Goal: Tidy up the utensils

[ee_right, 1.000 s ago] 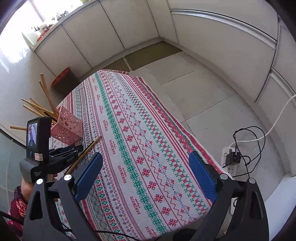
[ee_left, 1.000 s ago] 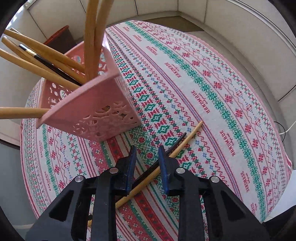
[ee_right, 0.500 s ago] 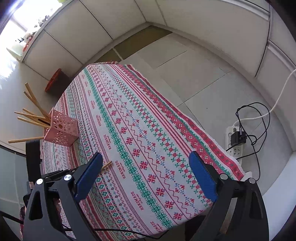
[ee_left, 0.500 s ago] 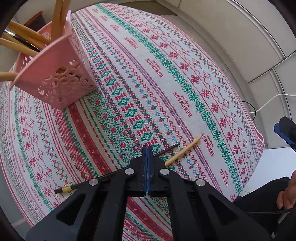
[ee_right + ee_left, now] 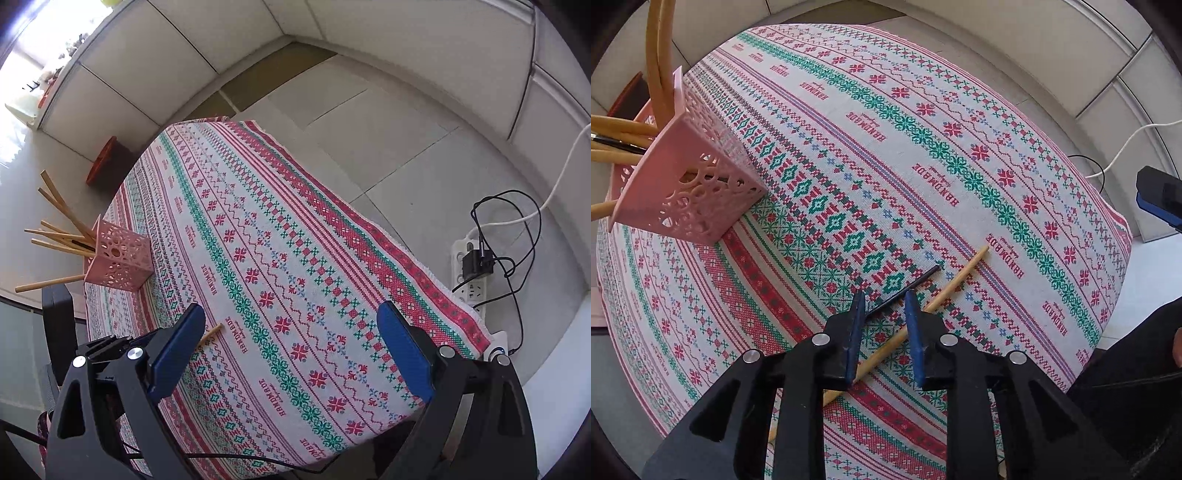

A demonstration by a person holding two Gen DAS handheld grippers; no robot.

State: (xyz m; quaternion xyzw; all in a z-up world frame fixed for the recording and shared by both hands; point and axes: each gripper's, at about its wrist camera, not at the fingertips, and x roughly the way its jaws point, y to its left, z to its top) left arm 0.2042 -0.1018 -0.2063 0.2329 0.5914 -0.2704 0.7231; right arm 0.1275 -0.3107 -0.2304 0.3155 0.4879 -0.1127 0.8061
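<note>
— Patterned cloth [image 5: 960,155] covers the table under my rig. Where are the utensils?

— One wooden chopstick [image 5: 955,282] and one black chopstick [image 5: 916,282] lie side by side on the cloth, right below my left gripper [image 5: 884,302]. Both pass between its blue pads [image 5: 912,325].

— Is that gripper gripping them?

— No. Its jaws are opening, a narrow gap showing, and the pads press on neither stick as far as I can see.

— And the right one?

— My right gripper [image 5: 291,350] hangs wide open over the cloth [image 5: 295,258], nothing between its pads.

— Where is the holder?

— Pink holder [image 5: 690,184] stands well apart, toward the cloth's far left edge, with more wooden sticks [image 5: 59,236] fanning out of its top.

— Beyond the table?

— Tiled floor [image 5: 388,122], with a power strip [image 5: 469,269] and tangled cables beside the table.
</note>
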